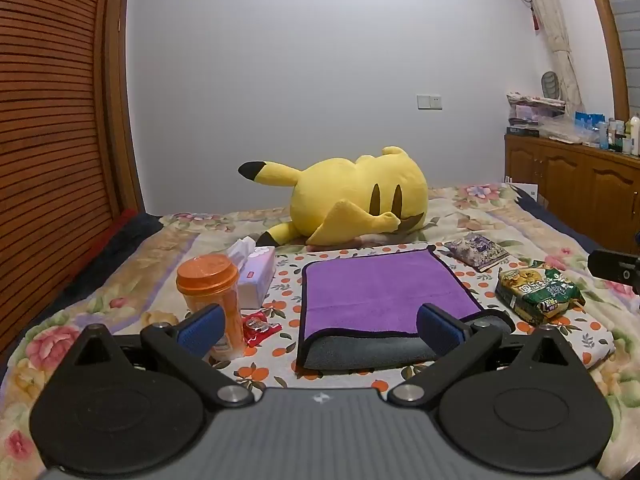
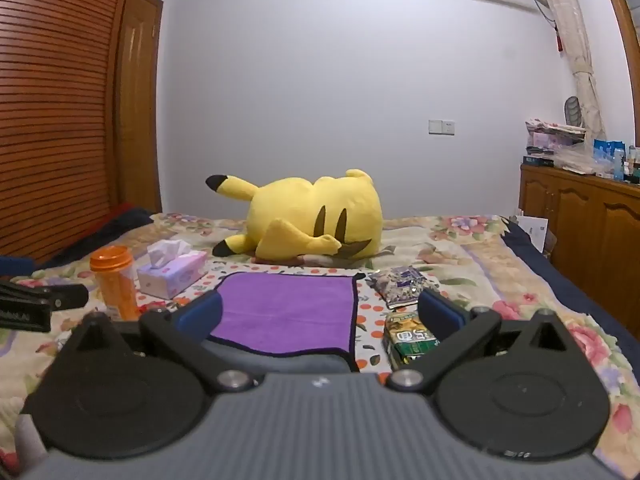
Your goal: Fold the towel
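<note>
Both the left gripper [image 1: 320, 326] and right gripper [image 2: 320, 314] gape empty above the folded purple towel [image 1: 384, 288], its near grey edge exposed; orange cup [image 1: 212, 300] left, green packet [image 1: 538, 290] right.

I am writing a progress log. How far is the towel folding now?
One fold looks done: the purple towel lies doubled, its grey underside showing at the near edge. In hand: nothing; the left tongs and right tongs are open above it. Any further fold remains.
</note>
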Tool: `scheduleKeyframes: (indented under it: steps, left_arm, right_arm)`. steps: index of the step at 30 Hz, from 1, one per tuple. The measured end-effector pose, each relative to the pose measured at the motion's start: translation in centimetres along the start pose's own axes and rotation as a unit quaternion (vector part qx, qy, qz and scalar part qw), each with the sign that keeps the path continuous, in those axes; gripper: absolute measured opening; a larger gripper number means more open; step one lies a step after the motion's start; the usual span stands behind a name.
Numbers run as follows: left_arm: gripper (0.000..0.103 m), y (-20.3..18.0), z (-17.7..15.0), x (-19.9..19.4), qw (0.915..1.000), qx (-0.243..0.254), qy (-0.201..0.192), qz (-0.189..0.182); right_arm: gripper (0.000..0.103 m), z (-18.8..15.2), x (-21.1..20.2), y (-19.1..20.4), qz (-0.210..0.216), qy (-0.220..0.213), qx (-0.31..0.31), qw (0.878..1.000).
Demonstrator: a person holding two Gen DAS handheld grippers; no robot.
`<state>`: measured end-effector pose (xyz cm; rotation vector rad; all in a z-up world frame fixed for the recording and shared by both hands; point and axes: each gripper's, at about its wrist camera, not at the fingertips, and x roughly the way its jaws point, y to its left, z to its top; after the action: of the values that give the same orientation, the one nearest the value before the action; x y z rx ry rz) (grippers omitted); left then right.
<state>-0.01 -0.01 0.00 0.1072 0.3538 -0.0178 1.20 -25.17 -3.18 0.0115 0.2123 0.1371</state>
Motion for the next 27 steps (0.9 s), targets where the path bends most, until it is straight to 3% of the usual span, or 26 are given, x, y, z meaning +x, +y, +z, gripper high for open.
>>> scheduleKeyframes:
  steps: [27]
  left_arm:
    - [0.103, 0.21, 0.13, 0.14, 1.0000, -0.003, -0.004, 0.001]
  right_arm:
    - [0.103, 0.04, 0.03, -0.48, -0.002, 0.002, 0.006, 1.000]
